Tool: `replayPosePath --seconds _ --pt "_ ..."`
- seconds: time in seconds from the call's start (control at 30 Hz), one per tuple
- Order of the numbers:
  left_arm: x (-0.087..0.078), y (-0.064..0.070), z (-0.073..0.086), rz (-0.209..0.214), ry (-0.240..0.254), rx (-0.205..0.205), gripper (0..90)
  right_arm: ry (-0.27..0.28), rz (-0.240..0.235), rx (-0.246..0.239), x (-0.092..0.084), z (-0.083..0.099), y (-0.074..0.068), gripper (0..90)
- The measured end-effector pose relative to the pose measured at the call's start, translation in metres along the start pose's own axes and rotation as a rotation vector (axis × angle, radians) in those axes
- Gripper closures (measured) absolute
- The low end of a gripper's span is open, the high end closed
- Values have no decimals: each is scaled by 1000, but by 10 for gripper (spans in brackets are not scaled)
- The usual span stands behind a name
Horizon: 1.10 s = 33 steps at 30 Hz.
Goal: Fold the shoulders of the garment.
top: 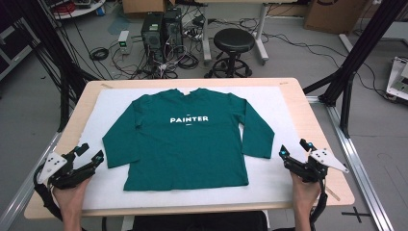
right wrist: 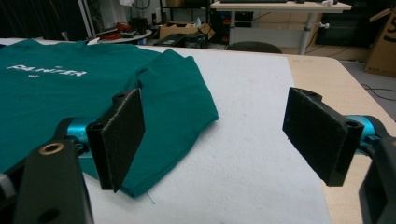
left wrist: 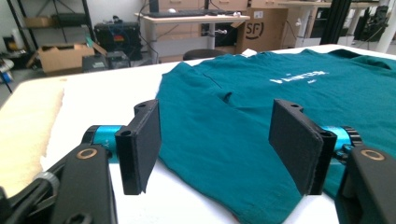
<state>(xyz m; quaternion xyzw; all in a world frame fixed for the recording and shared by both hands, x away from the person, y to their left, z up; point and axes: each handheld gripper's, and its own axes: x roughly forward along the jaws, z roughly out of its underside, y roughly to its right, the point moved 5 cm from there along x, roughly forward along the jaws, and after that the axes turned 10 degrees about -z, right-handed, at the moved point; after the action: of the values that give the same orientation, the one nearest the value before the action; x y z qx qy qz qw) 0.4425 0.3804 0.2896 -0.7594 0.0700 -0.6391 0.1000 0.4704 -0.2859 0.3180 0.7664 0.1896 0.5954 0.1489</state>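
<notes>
At the near left corner of the surface [top: 308,115], the left gripper [top: 91,155] was held in a hand [top: 72,197] that came in over the near edge. Its jaws were spread, with nothing pressed between them. In the left gripper view the same gripper [left wrist: 215,140] was seen low over the white mat [top: 110,101], and the cuff of the shirt's nearer sleeve lay in the gap between the pads without being pinched.

A green long-sleeved shirt [top: 185,144] was laid flat, front up, in the middle of the mat, its collar toward the far edge and its hem toward the near edge. White lettering [top: 188,119] was printed across the chest. Both sleeves were spread outward and down, one toward each near corner. The wooden surface was left bare around the mat on all sides.

At the near right corner, the right gripper [top: 294,147] was held in the other hand [top: 303,192], just beside the cuff of the sleeve on that side. In the right gripper view its jaws [right wrist: 215,135] were seen spread wide, one pad over the edge of the cuff and the other over bare mat, apart from the cloth.
</notes>
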Motion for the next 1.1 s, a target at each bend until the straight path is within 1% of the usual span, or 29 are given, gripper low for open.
replayPosePath --seconds 0.03,0.07,0.1,0.17,0.2,0.23,0.27,0.3,0.33,0.37,0.43,0.47,0.5,0.53,0.57,0.6,0.73,0.77,0.8,0.83,0.93,1.1 --pt "0 0 0 0 0 0 349 0 0 0 0 0 0 212" --pt "0 0 0 8 -16 -7 359 -4 1 -3 0 0 0 213" --pt "0 1 0 16 -31 -4 359 -4 1 -3 0 0 0 213" --pt "0 3 -2 32 -78 16 399 -6 4 -6 0 0 0 213" --pt "0 5 -3 47 -102 26 446 -8 5 -6 1 0 -1 213" --pt "1 8 -5 78 -144 37 458 -9 6 -7 1 0 -1 213" --pt "1 8 -5 78 -144 37 470 -10 7 -9 1 0 -1 213" --pt "3 12 -7 103 -189 64 491 -10 8 -10 1 0 -1 213" --pt "4 15 -7 116 -214 80 501 -11 8 -10 1 0 -1 212" --pt "4 15 -7 116 -214 80 513 -11 8 -10 1 0 -1 212" --pt "7 20 -7 142 -258 118 540 -10 10 -12 1 0 -1 213" --pt "11 26 -6 165 -302 158 554 -11 10 -13 1 0 -1 213" --pt "11 26 -6 165 -302 158 568 -11 11 -13 1 0 -1 213" --pt "16 32 -5 190 -339 193 570 -12 13 -14 1 0 -1 213" --pt "16 32 -5 190 -339 193 575 -12 13 -14 1 0 -1 213" --pt "19 35 -3 203 -365 212 588 -15 13 -15 1 0 -1 213" --pt "29 42 2 227 -440 235 588 -16 16 -17 1 0 -1 213" --pt "33 44 5 233 -470 240 588 -14 15 -16 1 0 -1 213" --pt "33 44 5 233 -470 240 589 -14 15 -16 1 0 -1 213" --pt "34 45 6 232 -483 248 588 -14 15 -16 1 0 -1 213" --pt "36 47 9 239 -505 254 587 -14 16 -16 1 0 -1 213" --pt "39 48 11 243 -515 261 574 -18 19 -15 1 0 -1 213"
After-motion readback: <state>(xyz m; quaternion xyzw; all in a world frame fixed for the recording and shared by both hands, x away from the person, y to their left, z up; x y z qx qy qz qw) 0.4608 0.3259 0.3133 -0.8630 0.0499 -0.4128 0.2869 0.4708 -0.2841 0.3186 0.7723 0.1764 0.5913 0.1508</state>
